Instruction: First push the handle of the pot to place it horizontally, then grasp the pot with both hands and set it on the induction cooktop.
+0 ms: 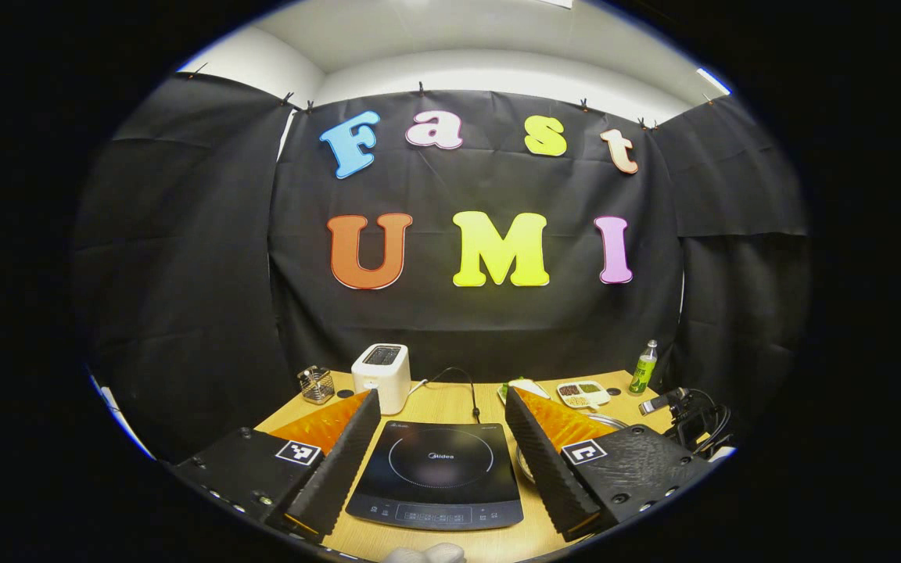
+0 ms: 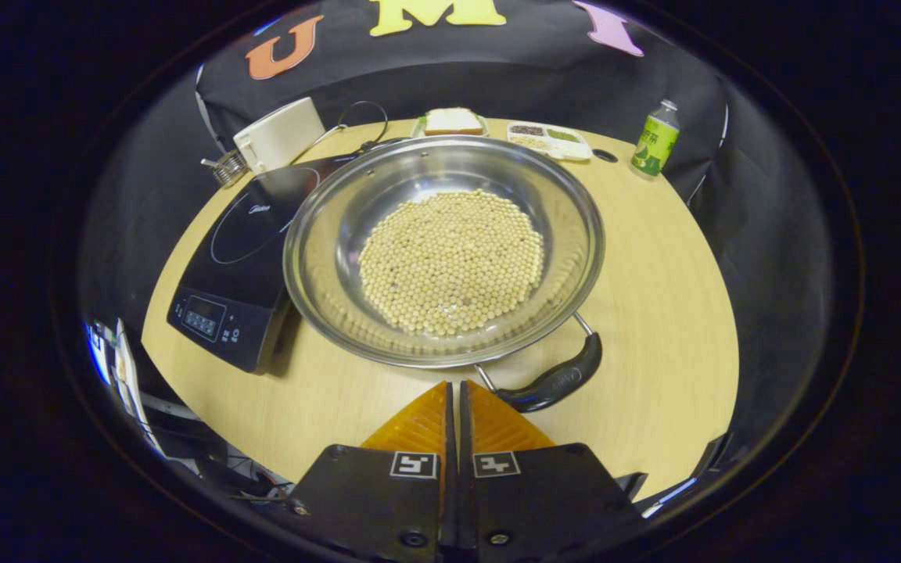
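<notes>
Left gripper (image 1: 441,422) is seen with jaws spread wide, nothing held between them; the induction cooktop (image 1: 439,473) is framed in the gap, lying flat on the wooden table (image 1: 450,403). Right gripper (image 2: 454,395) is seen with jaws brought together, only a thin slit left between the orange fingers (image 2: 419,426), nothing clamped; the tips are poised just beside the near end of the black handle (image 2: 556,383), contact cannot be confirmed. The handle is attached by a wire loop to the near rim of the steel pot (image 2: 325,227), angled off to the right rather than lying level. The pot is set on the table just right of the cooktop, its left rim overlapping the cooktop's edge in the right gripper view; a layer of pale beans (image 2: 450,262) is spread across its bottom. In the left gripper view, only a sliver of the pot's rim is glimpsed behind the right finger. Farther back, a white toaster (image 1: 382,375), a wire basket (image 1: 316,385), a divided snack tray (image 1: 583,393) and a green bottle (image 1: 643,367) are lined along the far edge. A bundle of cables (image 1: 693,414) is partly cut off at the right.
</notes>
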